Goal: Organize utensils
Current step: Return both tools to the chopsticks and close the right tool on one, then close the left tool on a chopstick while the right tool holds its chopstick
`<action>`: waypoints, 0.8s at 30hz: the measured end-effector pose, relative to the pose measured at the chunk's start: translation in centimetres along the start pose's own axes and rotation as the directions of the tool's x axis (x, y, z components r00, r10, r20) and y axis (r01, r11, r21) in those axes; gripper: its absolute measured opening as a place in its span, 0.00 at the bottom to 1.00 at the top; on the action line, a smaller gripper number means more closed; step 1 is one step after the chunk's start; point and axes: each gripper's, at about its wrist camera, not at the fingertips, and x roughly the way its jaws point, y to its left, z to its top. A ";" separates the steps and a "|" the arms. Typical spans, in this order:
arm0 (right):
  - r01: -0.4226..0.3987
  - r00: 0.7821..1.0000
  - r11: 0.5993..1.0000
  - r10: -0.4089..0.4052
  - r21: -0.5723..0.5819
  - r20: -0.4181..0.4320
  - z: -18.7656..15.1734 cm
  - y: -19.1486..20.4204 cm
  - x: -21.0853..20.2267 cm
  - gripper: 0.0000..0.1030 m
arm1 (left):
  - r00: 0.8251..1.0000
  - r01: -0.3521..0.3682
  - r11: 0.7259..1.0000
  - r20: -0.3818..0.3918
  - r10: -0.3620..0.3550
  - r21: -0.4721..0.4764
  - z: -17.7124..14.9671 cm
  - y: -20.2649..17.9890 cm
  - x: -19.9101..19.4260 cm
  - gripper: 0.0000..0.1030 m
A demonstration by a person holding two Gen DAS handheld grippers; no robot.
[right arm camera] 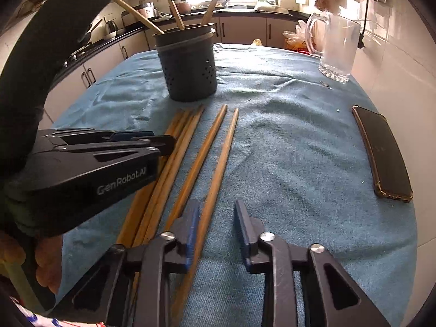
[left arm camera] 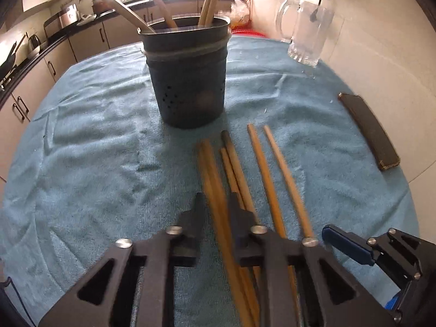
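Observation:
Several wooden chopsticks lie side by side on the blue towel [left arm camera: 95, 150], pointing at a dark perforated holder [left arm camera: 188, 81] [right arm camera: 188, 68] that has wooden utensils standing in it. My left gripper [left arm camera: 216, 207] is shut on the leftmost sticks [left arm camera: 209, 169], which run between its fingers; in the right wrist view it [right arm camera: 169, 143] sits low over that left bundle [right arm camera: 177, 141]. My right gripper [right arm camera: 216, 218] is open around the rightmost chopstick [right arm camera: 226, 152], which lies against the left finger with a gap to the other. Its blue pad [left arm camera: 346, 245] shows at the left wrist view's lower right.
A glass mug [left arm camera: 310, 32] [right arm camera: 338, 49] stands at the far right of the table. A dark phone [left arm camera: 370, 133] [right arm camera: 384, 152] lies near the right edge. A person's dark sleeve [right arm camera: 41, 54] fills the left. Kitchen counters run behind the table.

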 end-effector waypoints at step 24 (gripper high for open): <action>0.032 0.999 0.988 -0.032 0.150 -0.003 -4.0 -4.2 -3.5 0.10 | 0.993 0.115 0.990 0.001 -0.116 -0.081 -5.2 7.0 -4.4 0.27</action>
